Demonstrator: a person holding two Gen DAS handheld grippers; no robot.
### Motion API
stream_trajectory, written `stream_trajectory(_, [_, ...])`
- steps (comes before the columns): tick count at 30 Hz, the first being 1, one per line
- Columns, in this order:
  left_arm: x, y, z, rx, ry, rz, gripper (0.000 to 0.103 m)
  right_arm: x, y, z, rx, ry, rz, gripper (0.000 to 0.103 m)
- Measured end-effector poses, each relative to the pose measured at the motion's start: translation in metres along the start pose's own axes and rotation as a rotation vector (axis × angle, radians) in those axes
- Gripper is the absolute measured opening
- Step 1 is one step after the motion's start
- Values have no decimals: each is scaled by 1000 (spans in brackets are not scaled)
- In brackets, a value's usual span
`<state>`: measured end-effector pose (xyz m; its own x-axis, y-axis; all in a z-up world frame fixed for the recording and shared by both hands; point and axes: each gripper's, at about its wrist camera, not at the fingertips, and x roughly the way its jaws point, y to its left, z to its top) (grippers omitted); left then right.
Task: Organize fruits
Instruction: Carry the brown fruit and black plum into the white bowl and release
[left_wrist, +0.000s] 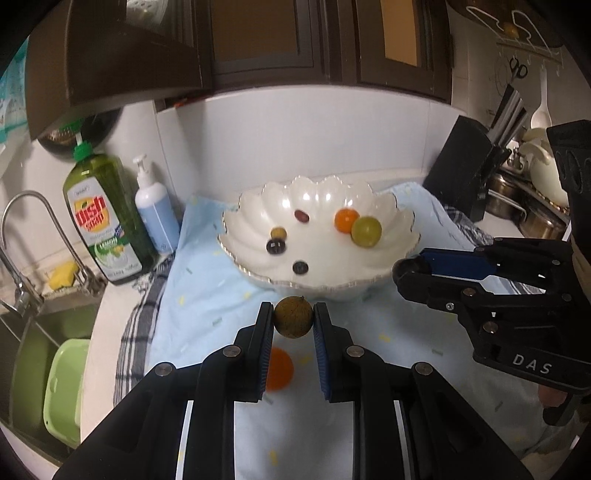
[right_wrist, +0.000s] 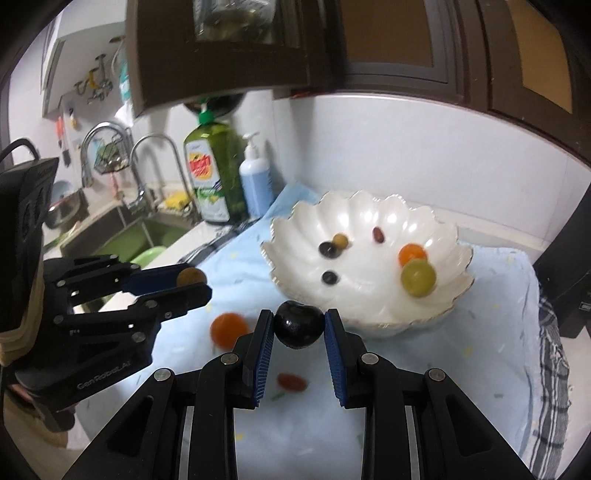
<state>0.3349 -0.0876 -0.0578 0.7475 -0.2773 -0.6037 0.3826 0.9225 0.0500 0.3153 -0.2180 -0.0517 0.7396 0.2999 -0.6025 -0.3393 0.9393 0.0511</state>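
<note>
Two grippers carry fruit toward a bowl.
Left gripper (left_wrist: 293, 318) pinches a brown fruit (left_wrist: 293, 317), right gripper (right_wrist: 298, 325) a dark plum (right_wrist: 298, 324); the bowl (left_wrist: 373, 280) lies just ahead.

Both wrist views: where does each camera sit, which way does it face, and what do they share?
Left wrist: sits on the left gripper, looks down along its fingers at the white bowl; jaws clamp a brown round fruit; the right gripper shows from the side at right.
Right wrist: sits on the right gripper, facing the same bowl; jaws clamp a dark round fruit; the left gripper shows at left.
Shared: bowl, blue cloth, an orange fruit on it, dish soap bottle, sink.
</note>
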Motion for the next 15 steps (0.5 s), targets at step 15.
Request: stream_trajectory(15, [39,5,42,5,-30,23,22,24,-32,39,22,-54,-57,29])
